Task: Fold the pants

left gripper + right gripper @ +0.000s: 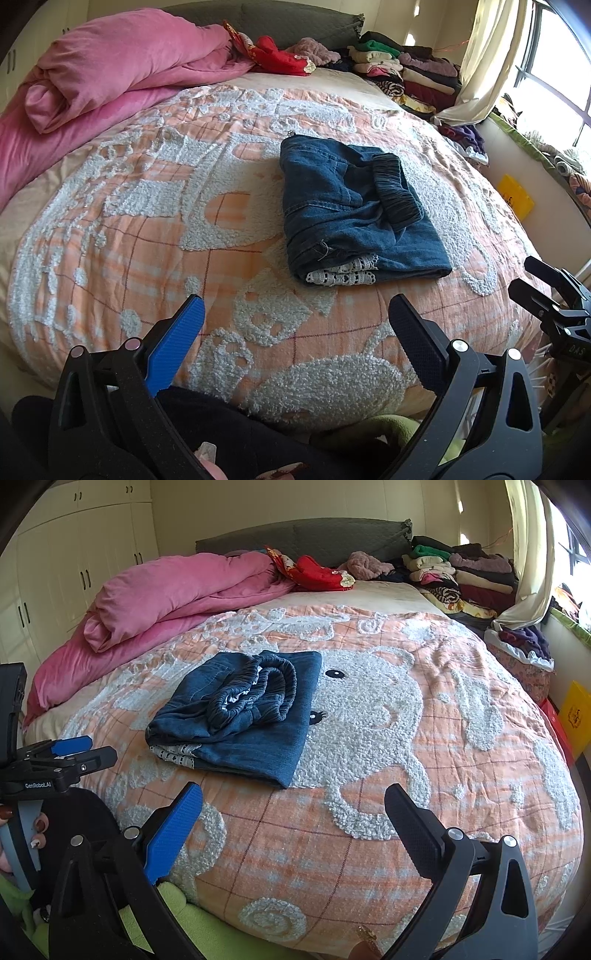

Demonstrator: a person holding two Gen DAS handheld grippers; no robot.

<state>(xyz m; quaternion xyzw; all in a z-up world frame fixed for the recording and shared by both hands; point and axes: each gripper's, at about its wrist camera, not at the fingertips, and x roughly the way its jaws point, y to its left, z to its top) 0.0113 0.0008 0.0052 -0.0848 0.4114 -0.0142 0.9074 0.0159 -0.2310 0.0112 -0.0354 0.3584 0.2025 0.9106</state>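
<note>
Denim-blue pants [354, 214], folded down to a squat rectangle, lying near the middle of the bed on the orange-and-white bedspread [147, 221]. Well apart from the pink duvet [110, 74] and from the stack of folded clothes [417, 74] by the headboard.

Left gripper [295, 310] hovering short of the bundle at the near edge of the bed, fingers [177, 343] spread wide with nothing between them. Right gripper [295, 794] likewise: splayed wide, empty, touching no cloth.

Judging by the shape, mostly done, with only tidying left. Gathered elastic waistband [255, 686] sitting bunched and open on top, not flat. White lace trim [340, 275] peeking out at the near corner, with a loose thread above it.

To finish well:
- Approach low and slow, one side at a time, so as not to shove the bundle across the fluffy cover.
- Pin the near edge lightly with the left fingers before touching the top layer.
- Pinch only the waistband's upper layer with the right, then lay it flat towards the far edge.
- Avoid gripping deep, since several layers caught at once probably means an unrolled fold.
- Leave the lace alone unless square edges matter, because pulling it risks opening the bottom layer.
- Release before lifting away, straight up.
</note>
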